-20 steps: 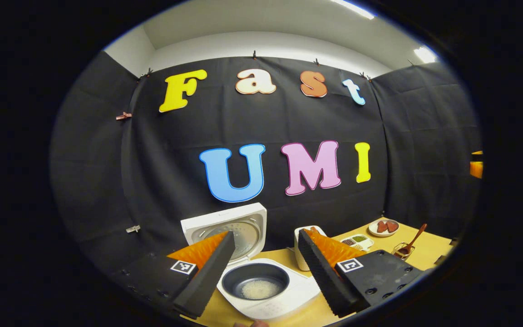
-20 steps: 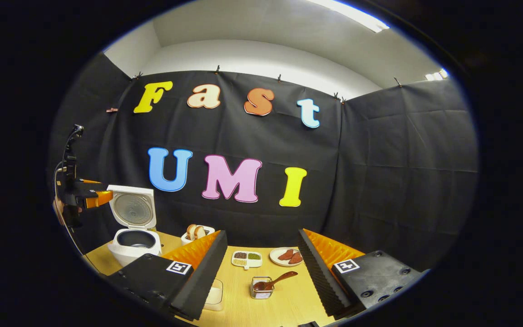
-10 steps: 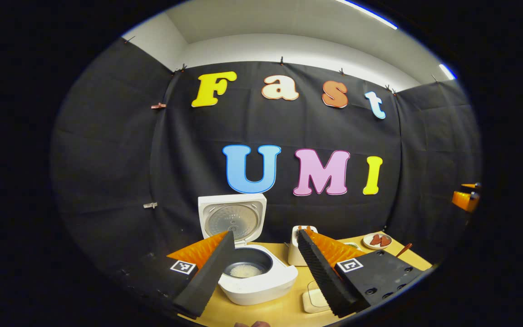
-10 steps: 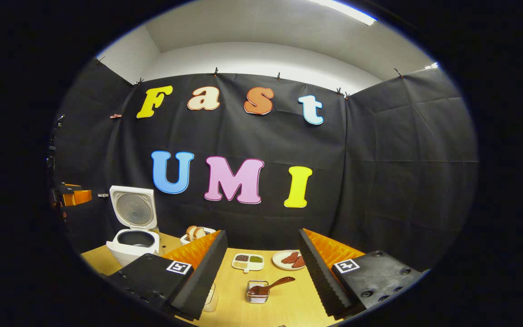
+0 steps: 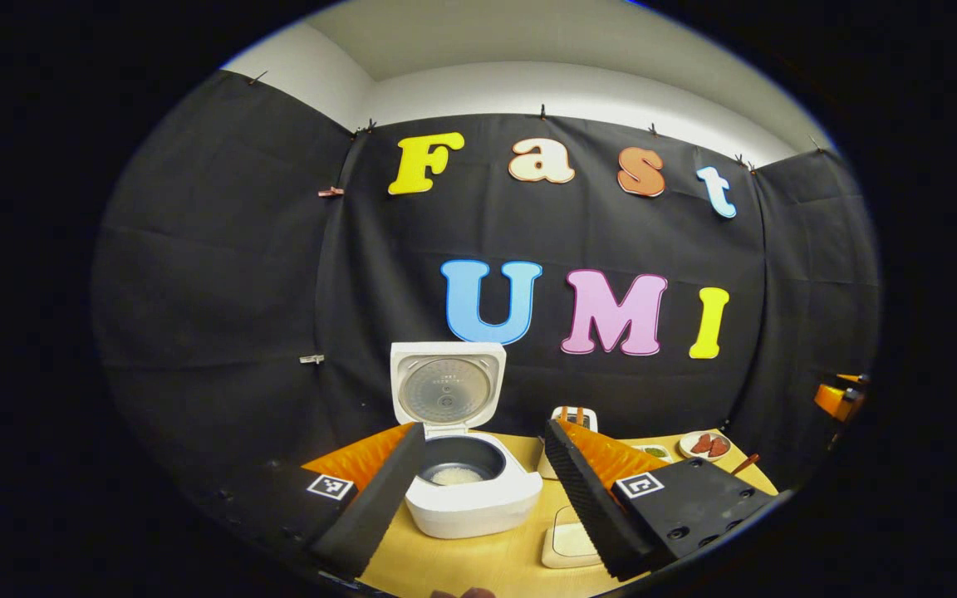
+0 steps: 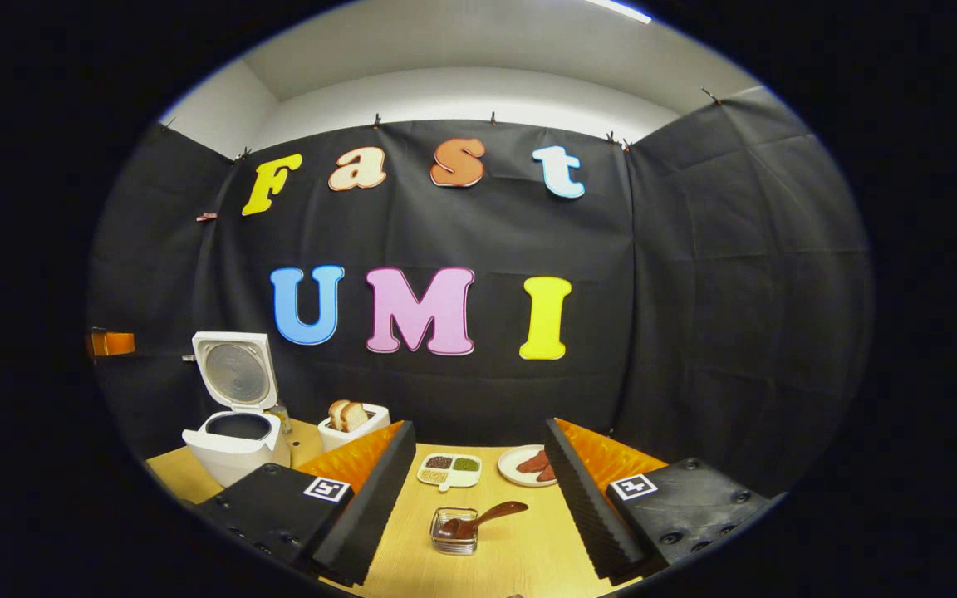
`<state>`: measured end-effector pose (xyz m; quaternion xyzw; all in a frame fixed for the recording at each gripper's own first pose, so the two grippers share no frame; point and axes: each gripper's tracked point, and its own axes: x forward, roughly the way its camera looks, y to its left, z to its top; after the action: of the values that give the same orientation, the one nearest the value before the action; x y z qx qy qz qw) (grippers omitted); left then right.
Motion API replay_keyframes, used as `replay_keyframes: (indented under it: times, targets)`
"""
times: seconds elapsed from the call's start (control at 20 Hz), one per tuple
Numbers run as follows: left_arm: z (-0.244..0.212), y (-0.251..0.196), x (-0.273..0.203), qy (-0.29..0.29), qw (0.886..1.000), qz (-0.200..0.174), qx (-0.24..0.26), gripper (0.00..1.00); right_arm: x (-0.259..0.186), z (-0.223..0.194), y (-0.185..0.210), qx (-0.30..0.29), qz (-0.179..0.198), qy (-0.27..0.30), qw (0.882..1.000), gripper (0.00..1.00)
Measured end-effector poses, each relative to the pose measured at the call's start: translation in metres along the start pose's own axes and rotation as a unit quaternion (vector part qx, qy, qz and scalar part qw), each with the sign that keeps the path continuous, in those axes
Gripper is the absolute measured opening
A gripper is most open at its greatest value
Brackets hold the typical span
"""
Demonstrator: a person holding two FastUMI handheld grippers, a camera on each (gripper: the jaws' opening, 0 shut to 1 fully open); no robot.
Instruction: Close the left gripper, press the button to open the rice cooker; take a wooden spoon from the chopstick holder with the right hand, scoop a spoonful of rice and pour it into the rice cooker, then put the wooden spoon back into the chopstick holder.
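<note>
— White lid is standing straight up on the rice cooker (image 5: 462, 498), so the button step is looking done?

— That's how I'm reading it. Through the left gripper view I'm seeing a pale patch of rice lying in the dark inner pot (image 5: 457, 465), so I'm judging the pour as done too.

— And the wooden spoon (image 6: 478, 521)?

— It's sitting in the small chopstick holder (image 6: 454, 531) on the table (image 6: 520, 556), handle leaning out toward the right, just ahead of my right gripper (image 6: 478, 498). So the return is looking finished as well.

— Are you gripping anything?

— No. I'm holding my right gripper spread wide with nothing between its fingers, and my left gripper (image 5: 483, 490) is likewise gaping and empty, hanging in front of the cooker without touching it.

— Anything left, then?

— Nothing the task names, as far as I'm able to judge. The lid is standing open, but closing it isn't being asked.
</note>
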<state>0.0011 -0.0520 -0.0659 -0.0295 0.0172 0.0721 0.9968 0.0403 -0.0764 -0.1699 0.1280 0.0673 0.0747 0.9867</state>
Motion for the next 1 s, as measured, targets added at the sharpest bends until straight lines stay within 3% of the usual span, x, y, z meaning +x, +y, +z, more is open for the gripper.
replay_keyframes:
  times: [0.4,0.8,1.0]
  targets:
    - [-0.014,-0.035,-0.006,0.017,0.999,0.007,0.028,0.99,0.046,-0.124,-0.050,0.088,0.000,0.085,0.992,0.98]
    - [-0.018,-0.008,-0.014,0.017,0.997,0.069,0.036,0.98,0.096,-0.224,-0.033,0.144,0.031,0.154,0.977,0.89]
    - [-0.030,0.006,-0.025,0.035,0.994,0.096,0.043,0.98,0.122,-0.250,-0.024,0.166,0.046,0.174,0.969,0.81]
